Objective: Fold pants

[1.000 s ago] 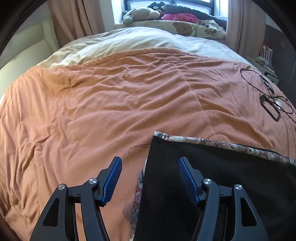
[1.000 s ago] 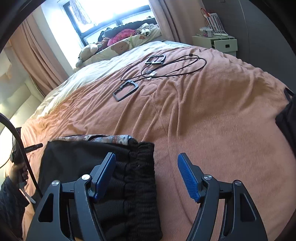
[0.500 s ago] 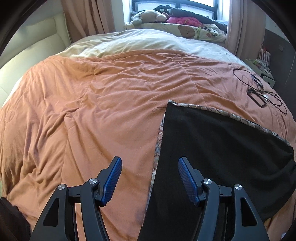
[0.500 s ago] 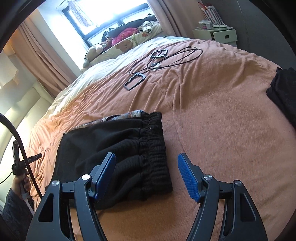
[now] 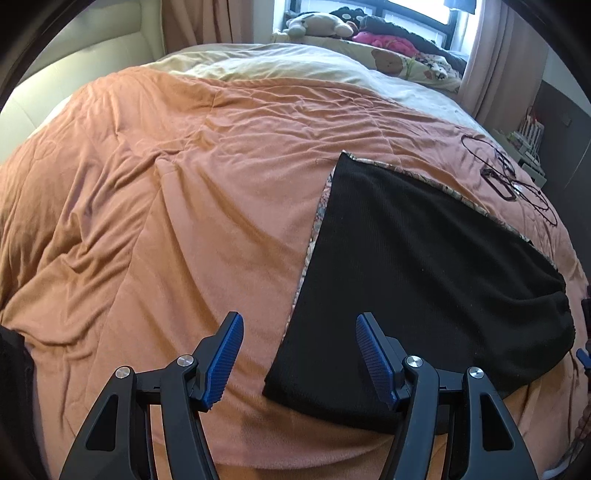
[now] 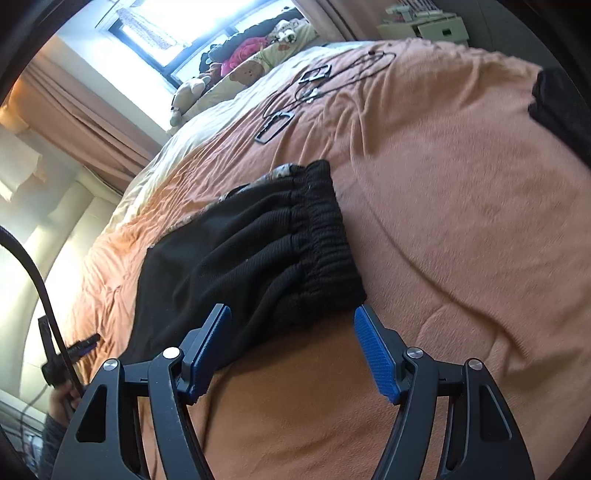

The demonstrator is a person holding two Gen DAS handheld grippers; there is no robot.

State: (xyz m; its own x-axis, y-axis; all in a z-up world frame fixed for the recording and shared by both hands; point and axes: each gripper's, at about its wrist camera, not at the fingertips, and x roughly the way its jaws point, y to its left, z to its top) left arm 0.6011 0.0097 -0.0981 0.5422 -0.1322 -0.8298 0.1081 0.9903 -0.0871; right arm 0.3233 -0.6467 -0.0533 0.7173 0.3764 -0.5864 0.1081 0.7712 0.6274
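An orange blanket [image 5: 184, 206] is covering nearly the whole bed, wrinkling across its near half and giving way to a cream sheet [image 5: 280, 70] toward the window, where stuffed toys [image 5: 317, 24] are piling up on the sill. The black pants [image 5: 413, 266] are lying flat on the blanket as a broad folded rectangle, with a patterned lining peeking out along the far and left edges; in the right wrist view the gathered elastic waistband [image 6: 321, 236] is sitting at the right end of the stack. A tangle of black cables [image 6: 314, 88] is resting well apart, farther up the bed, and another dark garment [image 6: 557, 103] is showing at the right edge. The left gripper [image 5: 299, 354] is hovering over the pants' near left corner with its blue fingers released and empty, and the right gripper [image 6: 291, 350] is hanging just short of the waistband's near corner, likewise spread with nothing between the pads. Judging from here, the risk is pinching the soft blanket along with the pants, since the fabric is lying flush on it; taking only the top layer would let the lower layers slide and spoil the fold, and uneven lifting by the two hands could skew the edges.
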